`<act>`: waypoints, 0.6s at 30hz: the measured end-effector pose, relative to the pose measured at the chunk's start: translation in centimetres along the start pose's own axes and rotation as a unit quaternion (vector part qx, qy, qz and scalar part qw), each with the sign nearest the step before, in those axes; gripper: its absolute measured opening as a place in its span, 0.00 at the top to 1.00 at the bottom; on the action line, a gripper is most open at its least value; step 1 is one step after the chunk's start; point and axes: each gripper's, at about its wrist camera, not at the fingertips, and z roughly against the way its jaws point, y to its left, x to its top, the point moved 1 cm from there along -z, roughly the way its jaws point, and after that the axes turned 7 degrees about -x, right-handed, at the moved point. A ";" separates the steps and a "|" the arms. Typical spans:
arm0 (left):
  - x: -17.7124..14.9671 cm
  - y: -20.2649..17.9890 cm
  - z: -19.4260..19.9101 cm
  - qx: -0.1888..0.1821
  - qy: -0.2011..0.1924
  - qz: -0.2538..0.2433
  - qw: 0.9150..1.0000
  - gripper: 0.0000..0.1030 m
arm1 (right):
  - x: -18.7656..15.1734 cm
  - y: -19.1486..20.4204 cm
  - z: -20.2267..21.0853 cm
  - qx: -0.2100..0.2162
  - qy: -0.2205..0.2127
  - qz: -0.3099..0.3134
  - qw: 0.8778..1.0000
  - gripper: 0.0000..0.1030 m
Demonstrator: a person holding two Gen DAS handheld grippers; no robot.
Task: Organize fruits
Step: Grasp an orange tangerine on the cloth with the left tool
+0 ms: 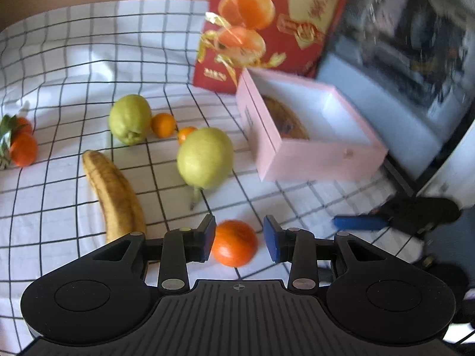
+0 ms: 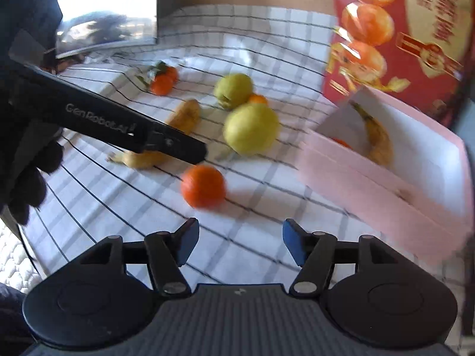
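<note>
Fruit lies scattered on the checked cloth (image 1: 74, 68); my left claw (image 1: 240, 238) frames an orange (image 1: 234, 243) between half-open jaws, pads not pressing it; my right claw (image 2: 240, 244) stands wide and empty; the pink box (image 2: 386, 178) beside it holds a banana (image 2: 377, 139); two pears (image 1: 204, 158) and another banana (image 1: 114, 195) wait outside.

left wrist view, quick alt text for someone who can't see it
An open hand-held gripper frames an orange on a checked cloth. Beyond lie a banana, two green pears, small oranges and a pink box.
</note>
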 end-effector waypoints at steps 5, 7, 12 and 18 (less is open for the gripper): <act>-0.3 -1.1 -1.7 0.071 0.017 -0.042 0.996 0.56 | -1.5 -1.8 0.8 -0.020 0.006 -0.024 0.999 0.39; -0.1 -0.6 -2.2 0.084 0.024 -0.037 0.995 0.55 | -1.8 -2.3 1.1 -0.025 0.005 -0.030 0.999 0.39; -0.1 1.0 -2.8 0.080 0.048 0.005 0.996 0.54 | -2.2 -2.7 1.3 -0.033 0.003 -0.032 0.999 0.39; -0.5 1.9 -2.6 0.064 0.045 0.034 0.996 0.55 | -2.1 -2.3 1.1 -0.042 0.002 -0.015 0.999 0.39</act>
